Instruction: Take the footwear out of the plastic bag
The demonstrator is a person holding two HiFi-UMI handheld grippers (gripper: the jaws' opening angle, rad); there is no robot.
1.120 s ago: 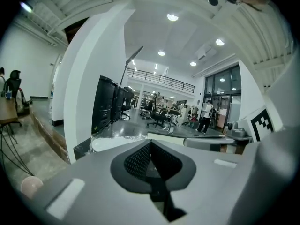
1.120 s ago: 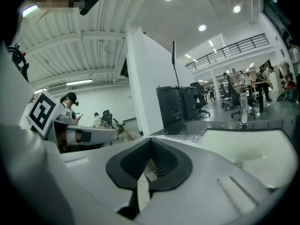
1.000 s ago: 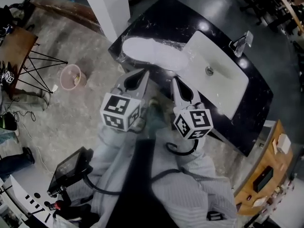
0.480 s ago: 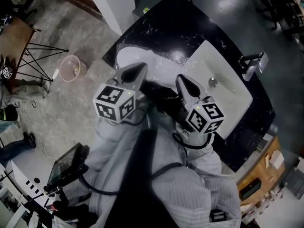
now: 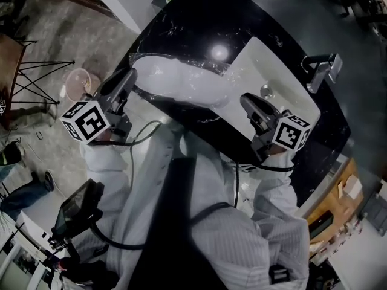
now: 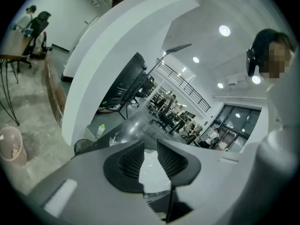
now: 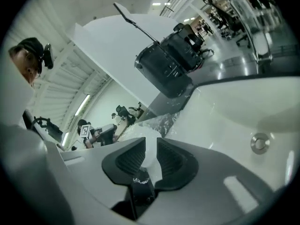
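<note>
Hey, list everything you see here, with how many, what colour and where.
Counter: one, black, ahead of the person.
Sink: one, white, set in the counter's right part.
Tap: one, silver, beside the sink.
Plastic bag: one, clear, on the counter left of the sink.
Shoe: one seen, white, inside the bag.
Bucket: one, pink, on the floor at left.
Left claw: one, grey, at the bag's left end; jaws just been opening, nothing gripped.
Right claw: one, grey, near the bag's right end; jaws just been opening, nothing gripped.
</note>
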